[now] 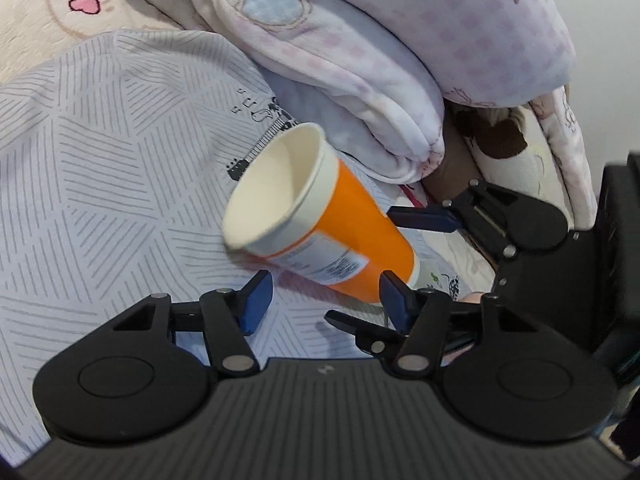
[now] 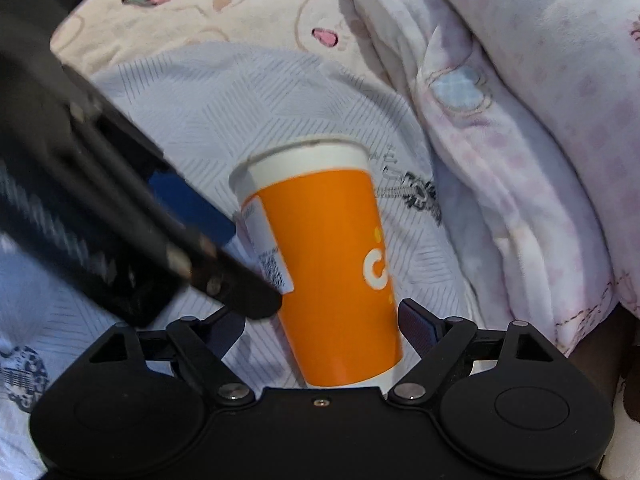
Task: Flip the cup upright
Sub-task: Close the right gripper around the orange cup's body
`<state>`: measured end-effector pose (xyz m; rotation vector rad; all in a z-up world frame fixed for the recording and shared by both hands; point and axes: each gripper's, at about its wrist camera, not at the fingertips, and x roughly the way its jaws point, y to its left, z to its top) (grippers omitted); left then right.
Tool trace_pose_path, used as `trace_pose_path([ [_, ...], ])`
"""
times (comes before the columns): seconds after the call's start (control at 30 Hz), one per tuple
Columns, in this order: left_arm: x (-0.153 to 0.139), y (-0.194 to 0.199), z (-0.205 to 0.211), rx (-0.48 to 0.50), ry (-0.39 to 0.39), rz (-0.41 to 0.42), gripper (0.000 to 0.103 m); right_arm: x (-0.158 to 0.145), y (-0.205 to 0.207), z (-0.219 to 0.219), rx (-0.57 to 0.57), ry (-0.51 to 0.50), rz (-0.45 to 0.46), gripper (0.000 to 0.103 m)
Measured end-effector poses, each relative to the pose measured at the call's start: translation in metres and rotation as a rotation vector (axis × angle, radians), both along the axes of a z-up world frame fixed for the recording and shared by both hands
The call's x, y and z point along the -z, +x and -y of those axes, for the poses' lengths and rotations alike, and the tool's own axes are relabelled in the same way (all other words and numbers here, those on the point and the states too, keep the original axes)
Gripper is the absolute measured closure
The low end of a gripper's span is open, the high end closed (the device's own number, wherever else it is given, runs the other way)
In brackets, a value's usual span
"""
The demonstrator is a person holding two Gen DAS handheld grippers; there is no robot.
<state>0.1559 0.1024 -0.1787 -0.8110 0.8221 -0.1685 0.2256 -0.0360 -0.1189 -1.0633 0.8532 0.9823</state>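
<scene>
An orange paper cup point(image 1: 340, 240) with a white rim and a printed label is tilted on a striped white cloth point(image 1: 100, 180), its open mouth toward the upper left. In the right wrist view the cup point(image 2: 332, 264) stands between my right gripper's point(image 2: 320, 326) blue pads, its base close to the gripper body; the jaws hold it. The right gripper also shows in the left wrist view point(image 1: 416, 256), around the cup's base. My left gripper point(image 1: 326, 296) is open just in front of the cup, empty. It crosses the right wrist view point(image 2: 168, 232), blurred.
A pile of pink and white fleece blankets point(image 1: 400, 60) lies behind and to the right of the cup. A cream sheet with pink hearts point(image 1: 48, 12) lies at the back left. The cloth has small guitar prints point(image 2: 416, 196).
</scene>
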Motion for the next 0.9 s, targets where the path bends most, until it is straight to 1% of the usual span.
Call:
trace_pose_path([
  [0.07, 0.002, 0.0, 0.0, 0.004, 0.001, -0.007, 0.047, 0.007, -0.001, 0.001, 0.001, -0.01, 0.036, 0.016],
  [0.1, 0.003, 0.0, 0.001, 0.007, 0.004, -0.01, 0.047, 0.009, 0.0, 0.0, 0.013, -0.011, 0.044, 0.018],
  [0.17, 0.004, -0.001, 0.001, 0.002, 0.004, -0.011, 0.05, 0.008, 0.003, -0.001, 0.053, -0.001, 0.058, 0.029],
  [0.2, 0.004, -0.001, 0.001, 0.002, 0.001, -0.01, 0.05, 0.007, 0.003, -0.002, 0.066, -0.004, 0.068, 0.031],
  [0.33, 0.003, -0.001, -0.004, -0.009, -0.026, -0.008, 0.05, 0.002, 0.001, -0.004, 0.106, 0.01, 0.057, 0.031],
  [0.47, 0.0, -0.004, -0.011, -0.019, -0.051, 0.0, 0.05, -0.01, -0.002, -0.005, 0.164, 0.058, -0.007, 0.031],
  [0.53, 0.0, -0.003, -0.014, -0.019, -0.082, -0.013, 0.05, -0.013, -0.002, -0.005, 0.196, 0.074, -0.029, 0.031],
  [0.67, 0.004, -0.003, -0.019, -0.003, -0.172, -0.058, 0.05, -0.015, 0.0, -0.001, 0.32, 0.122, -0.112, 0.031],
  [0.8, 0.0, -0.008, -0.02, 0.024, -0.192, -0.078, 0.05, -0.019, -0.004, 0.006, 0.438, 0.166, -0.174, 0.031],
  [0.9, -0.005, -0.011, -0.019, 0.049, -0.199, -0.094, 0.05, -0.024, -0.008, 0.023, 0.55, 0.236, -0.238, 0.031],
])
